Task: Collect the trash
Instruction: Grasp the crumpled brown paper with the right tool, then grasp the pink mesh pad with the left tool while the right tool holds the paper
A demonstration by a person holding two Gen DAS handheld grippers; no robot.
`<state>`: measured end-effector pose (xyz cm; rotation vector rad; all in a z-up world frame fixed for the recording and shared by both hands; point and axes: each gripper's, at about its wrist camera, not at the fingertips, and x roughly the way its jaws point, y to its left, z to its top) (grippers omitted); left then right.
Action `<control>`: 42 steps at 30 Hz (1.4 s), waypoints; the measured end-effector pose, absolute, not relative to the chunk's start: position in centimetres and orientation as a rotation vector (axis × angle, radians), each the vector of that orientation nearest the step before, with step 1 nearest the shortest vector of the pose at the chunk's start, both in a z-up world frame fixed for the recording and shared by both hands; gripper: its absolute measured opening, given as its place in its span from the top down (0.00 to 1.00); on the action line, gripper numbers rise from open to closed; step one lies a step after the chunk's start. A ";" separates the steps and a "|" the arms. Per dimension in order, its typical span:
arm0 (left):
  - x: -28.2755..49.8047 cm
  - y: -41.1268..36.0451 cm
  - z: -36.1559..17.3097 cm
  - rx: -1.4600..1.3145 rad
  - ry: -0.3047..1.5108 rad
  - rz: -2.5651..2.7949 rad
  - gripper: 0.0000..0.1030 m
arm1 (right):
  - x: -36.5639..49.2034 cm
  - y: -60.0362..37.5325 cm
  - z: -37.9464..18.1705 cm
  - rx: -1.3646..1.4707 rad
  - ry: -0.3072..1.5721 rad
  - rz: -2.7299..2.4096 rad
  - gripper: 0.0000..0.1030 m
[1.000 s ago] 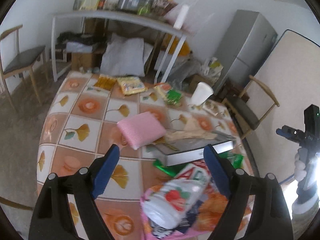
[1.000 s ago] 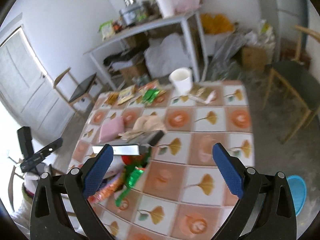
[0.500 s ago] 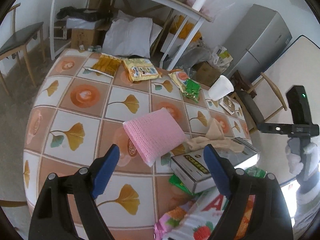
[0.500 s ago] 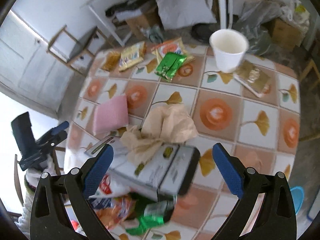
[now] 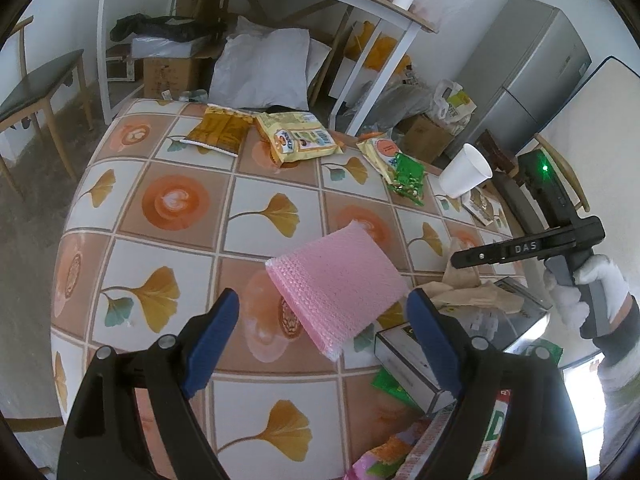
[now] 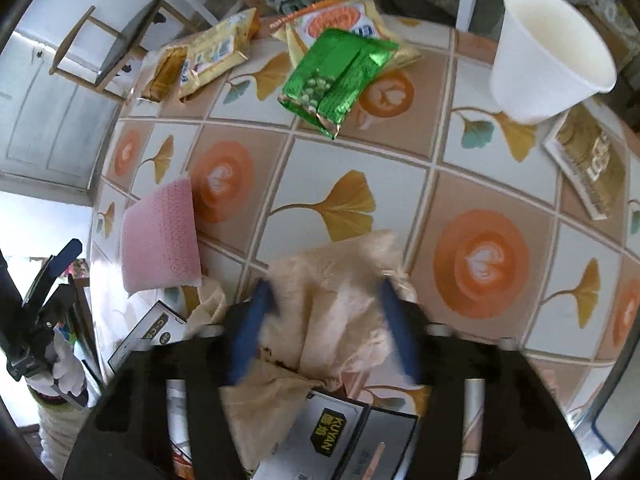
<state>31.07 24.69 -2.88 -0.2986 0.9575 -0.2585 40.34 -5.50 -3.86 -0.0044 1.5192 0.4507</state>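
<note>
glossy patterned oilcloth on the surface [image 6: 348,168]; crinkly shiny green foil packet [image 6: 336,80], upper middle; matt white paper cup [image 6: 548,52], upper right; soft crumpled beige paper [image 6: 340,288]; bubbly pink plastic wrap [image 5: 336,288]; smooth blue fingers [image 5: 212,340].

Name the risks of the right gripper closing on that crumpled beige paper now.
1. The crumpled beige paper drapes over the grey box; the right gripper may pinch only a loose fold and tear or drop it.
2. Lifting could drag the box, which overlaps the pink bubble-wrap pad and wrappers.
3. The left gripper hovers open nearby, so the two tools could collide.
</note>
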 end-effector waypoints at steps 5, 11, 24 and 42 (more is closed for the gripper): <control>31.6 24.0 -2.9 -0.271 0.932 -0.275 0.19 | 40.1 -6.5 -2.8 0.075 1.463 0.472 0.97; 32.5 22.6 -3.0 -0.243 0.921 -0.288 0.19 | 39.5 -8.5 -0.5 0.183 1.326 0.462 0.99; 34.5 21.7 -3.7 -0.239 0.930 -0.265 0.19 | 36.6 -12.6 5.5 0.222 1.028 0.416 0.99; 40.7 18.1 -6.1 0.044 1.156 -0.363 0.09 | 36.2 -15.3 3.5 0.302 1.055 0.437 0.99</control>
